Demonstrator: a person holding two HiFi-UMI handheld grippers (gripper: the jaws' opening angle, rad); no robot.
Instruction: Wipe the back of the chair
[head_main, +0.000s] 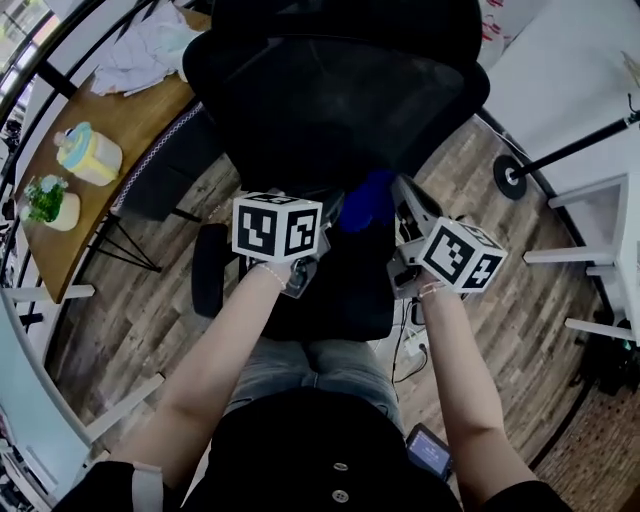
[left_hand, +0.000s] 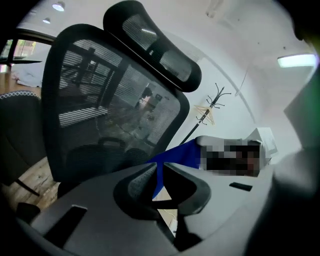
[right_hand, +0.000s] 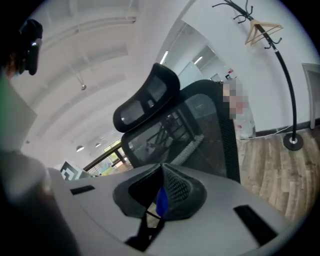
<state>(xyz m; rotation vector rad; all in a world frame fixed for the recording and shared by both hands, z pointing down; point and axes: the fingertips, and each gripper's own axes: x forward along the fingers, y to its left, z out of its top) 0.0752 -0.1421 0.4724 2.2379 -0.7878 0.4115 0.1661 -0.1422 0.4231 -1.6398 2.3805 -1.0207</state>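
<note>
Left gripper (left_hand: 156, 166) jaws clamped on blue cloth (head_main: 367, 200); right gripper (right_hand: 162, 166) jaws pinching same cloth. One cloth; one chair (head_main: 340, 100) at 12 o'clock.

The chair back (left_hand: 115, 110) is a black mesh fabric, thin enough to see through, stretched in a smooth black plastic frame with a slight shine. The headrest (left_hand: 155, 45) has the same mesh and frame. The blue cloth (left_hand: 177, 155) looks soft and matt, without any pattern. The left gripper (left_hand: 159, 172) and the right gripper (right_hand: 161, 192) have bodies of smooth matt grey plastic, and their dark pads (right_hand: 179, 189) show a fine rough grain. The floor (head_main: 150, 310) is of wood-look planks with a dull finish, and the desk (head_main: 120, 120) top is smooth brown wood
</note>
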